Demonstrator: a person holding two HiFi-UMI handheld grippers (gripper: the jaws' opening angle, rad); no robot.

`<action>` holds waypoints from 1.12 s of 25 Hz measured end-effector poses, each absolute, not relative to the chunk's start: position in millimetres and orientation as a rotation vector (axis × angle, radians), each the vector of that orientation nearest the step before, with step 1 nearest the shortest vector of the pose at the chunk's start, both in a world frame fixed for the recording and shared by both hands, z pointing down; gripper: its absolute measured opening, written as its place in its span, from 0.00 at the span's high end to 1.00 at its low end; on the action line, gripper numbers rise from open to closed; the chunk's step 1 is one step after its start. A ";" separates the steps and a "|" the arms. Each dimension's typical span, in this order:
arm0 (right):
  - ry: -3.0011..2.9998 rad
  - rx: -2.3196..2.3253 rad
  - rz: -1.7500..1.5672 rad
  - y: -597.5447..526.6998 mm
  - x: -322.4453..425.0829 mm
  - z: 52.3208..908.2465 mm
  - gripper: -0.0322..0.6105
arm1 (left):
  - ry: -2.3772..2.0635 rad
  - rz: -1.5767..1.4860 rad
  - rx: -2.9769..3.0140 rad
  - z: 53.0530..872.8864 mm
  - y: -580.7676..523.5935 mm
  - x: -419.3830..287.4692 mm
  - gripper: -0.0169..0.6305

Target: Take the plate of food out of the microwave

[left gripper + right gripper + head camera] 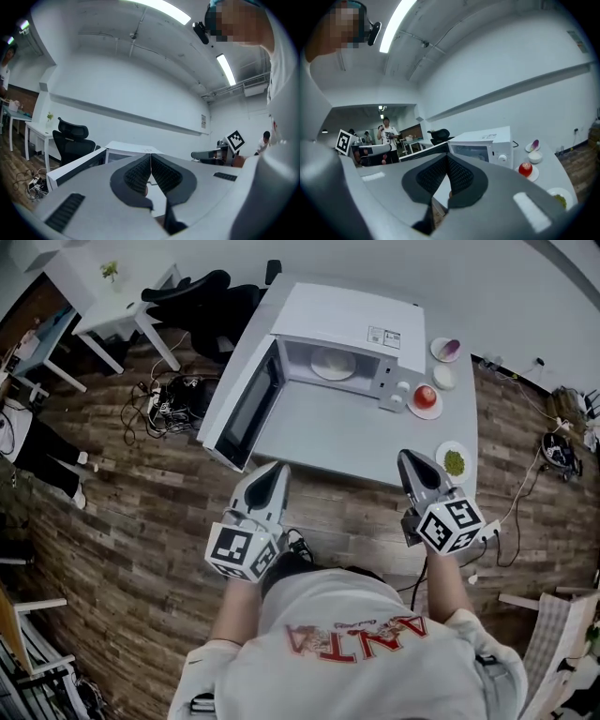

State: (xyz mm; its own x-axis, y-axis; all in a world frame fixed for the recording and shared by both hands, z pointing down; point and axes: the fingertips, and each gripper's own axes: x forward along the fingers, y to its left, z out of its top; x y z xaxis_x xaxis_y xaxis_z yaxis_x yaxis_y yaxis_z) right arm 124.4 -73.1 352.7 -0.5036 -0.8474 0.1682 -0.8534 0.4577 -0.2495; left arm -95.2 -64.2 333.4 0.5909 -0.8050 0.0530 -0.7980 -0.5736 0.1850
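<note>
- microwave door already open, upper centre of head view; plate of food inside, untouched.
- left gripper and right gripper low in frame, short of table; both jaws pressed together, empty.
- left to do: reach in, grip, lift out.
- apple and green dish at right; way in looks clear.

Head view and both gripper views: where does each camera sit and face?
Head view: on the person's head, facing steeply down at the table and open microwave; left tool, right tool and the person's shoulders show.
Left gripper view: on the left tool, facing along its shut jaws toward the microwave; right tool shows.
Right gripper view: on the right tool, facing along its shut jaws toward microwave and apple.
All three share the microwave.
</note>
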 end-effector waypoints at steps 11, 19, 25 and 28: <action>-2.594 1.627 0.591 -150.2 89.2 375.8 0.95 | -1.239 0.004 2.617 363.4 -154.0 -110.1 0.96; -2.618 1.458 0.840 -208.0 87.5 424.8 0.95 | -1.260 0.106 2.586 385.0 -186.2 -82.5 0.96; -2.578 1.399 1.000 -256.6 82.1 467.8 0.95 | -1.324 0.090 2.526 390.6 -205.6 -73.5 0.96; -2.571 1.345 1.111 -279.3 70.8 492.6 0.84 | -1.355 0.106 2.509 397.5 -215.0 -71.5 0.96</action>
